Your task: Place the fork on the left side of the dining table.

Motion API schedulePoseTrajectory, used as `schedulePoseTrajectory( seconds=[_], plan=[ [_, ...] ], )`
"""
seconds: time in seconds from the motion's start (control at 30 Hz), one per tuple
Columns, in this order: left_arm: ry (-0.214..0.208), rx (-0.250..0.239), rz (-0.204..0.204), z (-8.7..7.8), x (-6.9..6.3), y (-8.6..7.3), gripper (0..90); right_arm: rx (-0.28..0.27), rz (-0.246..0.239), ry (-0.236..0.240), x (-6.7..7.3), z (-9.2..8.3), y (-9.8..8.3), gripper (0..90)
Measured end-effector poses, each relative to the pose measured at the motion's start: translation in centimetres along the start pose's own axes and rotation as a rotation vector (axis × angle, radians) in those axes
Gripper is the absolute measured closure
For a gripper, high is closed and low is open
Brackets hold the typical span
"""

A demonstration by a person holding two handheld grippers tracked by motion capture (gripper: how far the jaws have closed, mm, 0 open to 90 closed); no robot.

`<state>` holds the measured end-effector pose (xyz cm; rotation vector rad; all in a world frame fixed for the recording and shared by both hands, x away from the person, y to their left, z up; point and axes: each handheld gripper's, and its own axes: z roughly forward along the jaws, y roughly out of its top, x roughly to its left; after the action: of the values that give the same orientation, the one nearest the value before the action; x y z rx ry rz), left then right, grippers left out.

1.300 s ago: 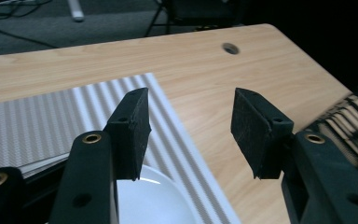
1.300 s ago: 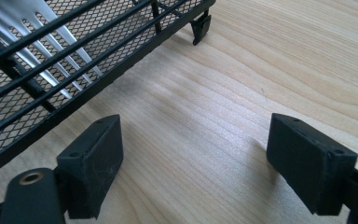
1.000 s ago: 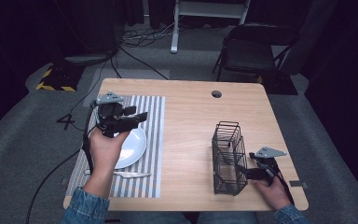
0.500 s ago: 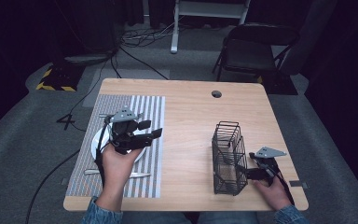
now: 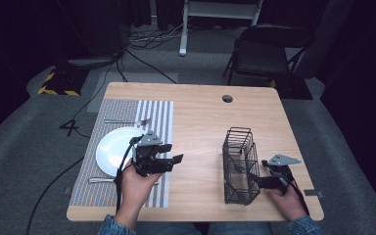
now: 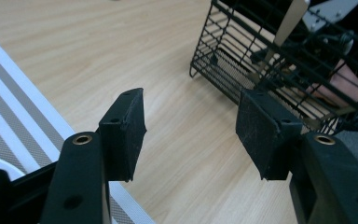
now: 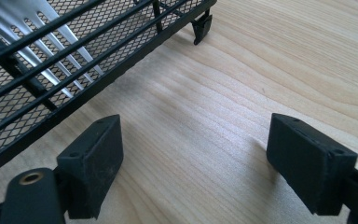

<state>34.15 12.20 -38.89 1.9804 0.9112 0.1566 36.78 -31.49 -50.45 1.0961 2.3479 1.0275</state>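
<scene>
1. Right now the left gripper (image 5: pixel 169 157) hangs over the edge of the striped mat (image 5: pixel 157 115). Its jaws are wide apart and hold nothing.
2. It points across the bare table (image 5: pixel 200 132) at the black wire basket (image 5: pixel 239 164), which sits well apart from it.
3. A white plate (image 5: pixel 110 152) lies just behind the left gripper. A knife or spoon (image 5: pixel 100 179) lies beside the plate, near the person's wrist, and I cannot tell which it is. A fork (image 5: pixel 125 121) lies on the far side of the plate.
4. The right gripper (image 5: pixel 257 181) rests low on the table, just beside the basket. Its jaws are apart too and empty.
5. Through the wire, close to the right gripper, I can see the shiny prongs of a fork in the basket (image 7: pixel 51 44).
6. I think the job is to put the eating tools into the basket, and one is in already.
7. The left gripper is empty, so this looks like the gap between two trips.
8. The next move needs the left gripper to go back to the mat, go down flat over a thin handle, and close on it.
</scene>
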Motion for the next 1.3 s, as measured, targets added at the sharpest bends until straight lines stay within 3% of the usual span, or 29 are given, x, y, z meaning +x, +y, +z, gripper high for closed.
schedulePoseTrajectory(
  seconds=[0.2, 0.5, 0.73, 1.03, 1.3],
  plan=[
    [-0.005, 0.05, -0.006, 2.3, -0.4, -1.2, 43.3, 0.0, 0.0, 0.0, 0.0, 0.0, 0.0, 18.7],
    [-0.003, 0.044, -0.019, 4.7, -1.0, -2.7, 43.8, 0.0, 0.0, 0.0, 0.0, 0.0, 0.0, 18.7],
    [-0.005, 0.096, -0.051, 6.5, -1.0, -3.8, 43.8, 0.0, 0.0, 0.0, 0.0, 0.0, 0.0, 18.7],
    [0.031, 0.168, -0.033, 8.5, -1.5, -4.6, 44.2, 0.0, 0.0, 0.0, 0.0, 0.0, 0.0, 18.7],
    [0.067, 0.23, 0.024, 9.9, -2.4, -5.0, 44.0, 0.0, 0.0, 0.0, 0.0, 0.0, 0.0, 18.7]
  ],
)
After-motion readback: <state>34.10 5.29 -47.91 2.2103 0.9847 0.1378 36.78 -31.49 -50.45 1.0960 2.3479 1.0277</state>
